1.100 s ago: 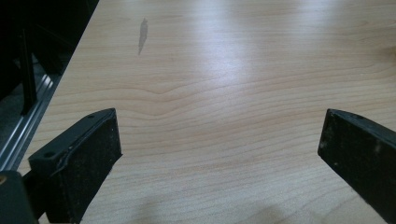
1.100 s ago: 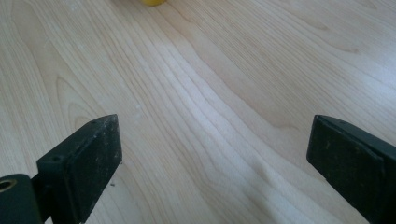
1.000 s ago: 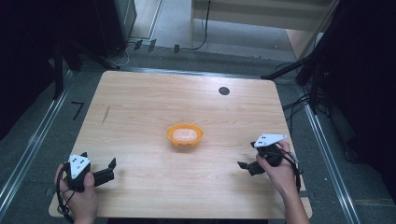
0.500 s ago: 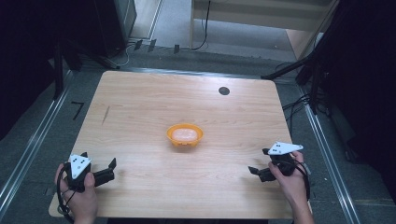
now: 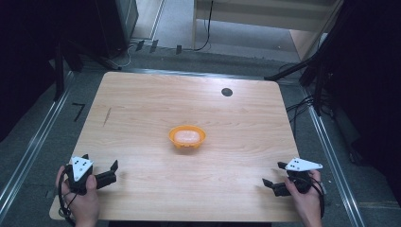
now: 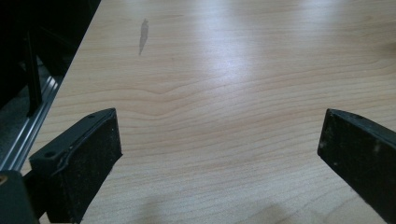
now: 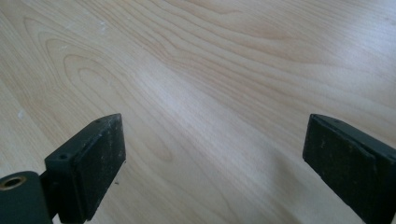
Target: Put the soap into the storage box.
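Note:
An orange bowl [image 5: 187, 136] with a pale pink lump inside sits near the middle of the wooden table [image 5: 142, 109]. My left gripper [image 5: 112, 171] rests at the near left corner, held by a hand, jaws wide apart and empty. My right gripper [image 5: 270, 183] is at the near right corner, also open and empty, pointing left. In the left gripper view the left gripper [image 6: 219, 154] frames bare wood with a dark smudge [image 6: 143, 35] farther off. The right gripper view shows the right gripper [image 7: 212, 163] over plain wood grain.
A round black grommet [image 5: 227, 92] is set in the table's far right part. A dark streak [image 5: 106, 116] marks the left side. Metal floor rails [image 5: 33, 146] run along both sides; cables [image 5: 302, 106] lie off the right edge.
The right hand and gripper drew back toward the near right corner of the table. The left gripper stayed put.

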Motion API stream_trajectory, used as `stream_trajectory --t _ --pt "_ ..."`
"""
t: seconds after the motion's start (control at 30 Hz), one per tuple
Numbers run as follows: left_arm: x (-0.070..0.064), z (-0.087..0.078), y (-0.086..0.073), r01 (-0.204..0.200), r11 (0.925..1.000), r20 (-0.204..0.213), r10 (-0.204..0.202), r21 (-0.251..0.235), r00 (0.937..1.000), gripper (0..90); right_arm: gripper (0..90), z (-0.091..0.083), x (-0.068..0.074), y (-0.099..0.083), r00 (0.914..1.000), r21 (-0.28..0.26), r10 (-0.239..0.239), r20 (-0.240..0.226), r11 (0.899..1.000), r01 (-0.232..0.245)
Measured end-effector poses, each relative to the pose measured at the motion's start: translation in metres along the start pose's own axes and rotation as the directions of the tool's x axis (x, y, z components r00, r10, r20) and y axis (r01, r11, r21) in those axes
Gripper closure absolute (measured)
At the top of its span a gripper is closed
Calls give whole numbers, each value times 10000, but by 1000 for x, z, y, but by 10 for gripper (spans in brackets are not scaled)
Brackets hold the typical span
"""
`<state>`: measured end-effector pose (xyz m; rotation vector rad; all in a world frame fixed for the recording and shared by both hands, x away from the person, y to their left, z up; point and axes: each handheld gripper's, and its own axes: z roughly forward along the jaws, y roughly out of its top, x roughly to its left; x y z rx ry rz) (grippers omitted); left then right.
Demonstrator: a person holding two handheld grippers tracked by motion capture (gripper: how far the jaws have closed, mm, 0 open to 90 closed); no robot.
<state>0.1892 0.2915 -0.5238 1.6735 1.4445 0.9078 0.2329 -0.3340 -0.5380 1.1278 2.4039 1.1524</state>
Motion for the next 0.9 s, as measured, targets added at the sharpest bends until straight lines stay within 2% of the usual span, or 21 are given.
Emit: stream_trajectory --t 0.23,0.43,0.53,0.73,0.9 --pt "-1 0 0 -58 10000 -42 58 -7 10000 0 62 -13 2 -17 9997 -238 183 162 9996 -179" --pt "-1 0 0 -48 10000 -45 49 57 10000 0 62 -29 -3 -32 9960 -632 459 761 9971 -411" --pt "-1 1 0 -19 10000 -57 19 63 10000 0 62 -35 -7 -40 9943 -840 663 830 9947 -593" --pt "-2 2 1 -120 9997 -56 121 201 9999 0 62 -40 -12 -49 9897 -1288 1040 984 9875 -910" --pt "-4 3 1 -258 9992 -131 262 310 9996 0 63 -36 -9 -50 9910 -1293 849 1040 9891 -711"
